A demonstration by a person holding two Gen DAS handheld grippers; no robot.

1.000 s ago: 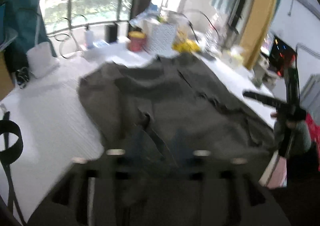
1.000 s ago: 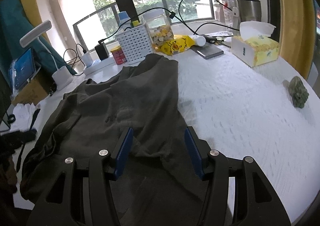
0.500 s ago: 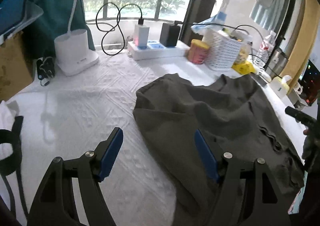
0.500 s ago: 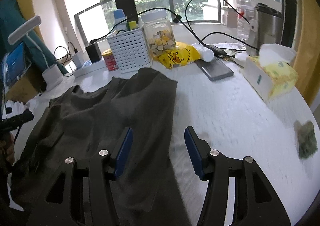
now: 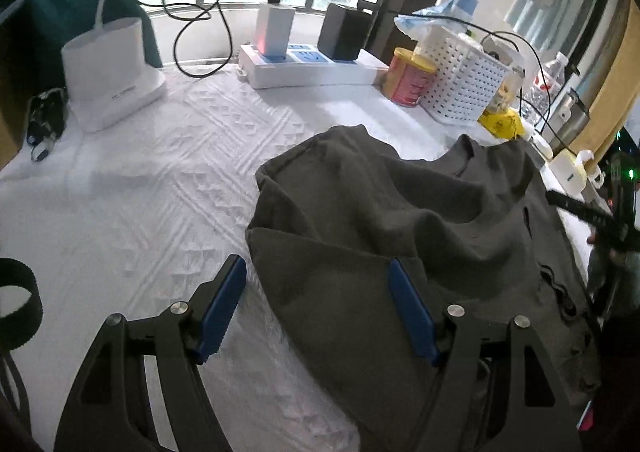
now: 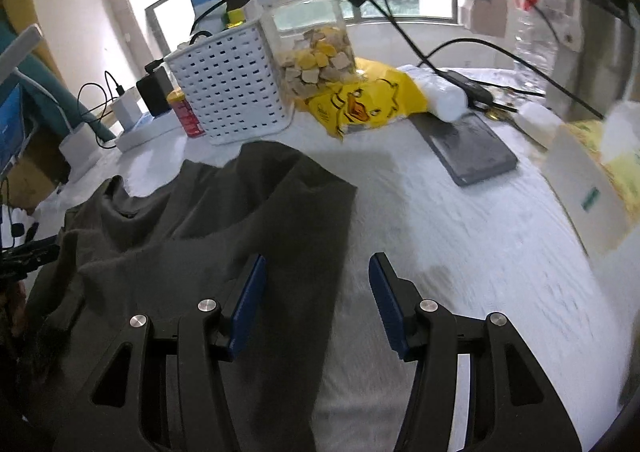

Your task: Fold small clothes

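White-clothed table (image 5: 168, 156), dark olive garment (image 5: 400, 220) rumpled across it. Left claw (image 5: 320, 306) lately widened, shifted leftward to garment's edge, gripping nothing. Right claw (image 6: 316, 296) agape, empty, moved rightward.

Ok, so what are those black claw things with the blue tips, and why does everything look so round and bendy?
Those claws are grippers, tools with two fingers. A person holds one in each hand. Each gripper carries a small camera looking along its fingers, and the lens bends the picture.

One picture looks out from the left gripper, the other from the right gripper. Both are open and hold nothing; the left one's jaws have just been opening.

Under them a dark grey garment lies rumpled on a white tablecloth, waiting to be folded. Each gripper hovers over one side edge of it.

Behind it stand a white basket, a jar of snacks, a yellow duck bag and a power strip.
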